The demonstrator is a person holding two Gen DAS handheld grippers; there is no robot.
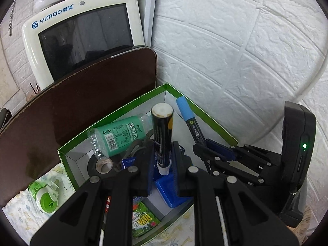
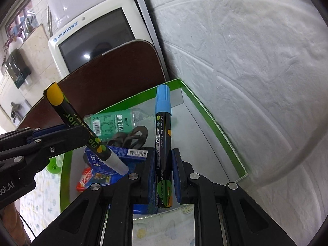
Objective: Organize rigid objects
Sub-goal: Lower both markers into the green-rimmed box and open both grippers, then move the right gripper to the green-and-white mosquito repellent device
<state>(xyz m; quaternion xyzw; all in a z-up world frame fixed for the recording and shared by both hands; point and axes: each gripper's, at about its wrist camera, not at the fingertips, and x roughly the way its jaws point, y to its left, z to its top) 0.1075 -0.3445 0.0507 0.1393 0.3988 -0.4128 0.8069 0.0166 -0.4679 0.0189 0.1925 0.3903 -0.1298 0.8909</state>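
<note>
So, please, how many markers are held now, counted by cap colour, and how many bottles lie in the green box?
Yellow-capped marker, in the left gripper: 1
Blue-capped marker, in the right gripper: 1
Green-labelled bottle, lying in the green box: 1
Total: 3

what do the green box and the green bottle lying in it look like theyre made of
Green box: looks like thin cardboard, printed green outside with a plain pale inside; the rim shows a thin white cut edge.

Green bottle: appears to be thin clear plastic, glossy, with a printed green wrap label; its wall looks crinkled and dented near the bottom end.
</note>
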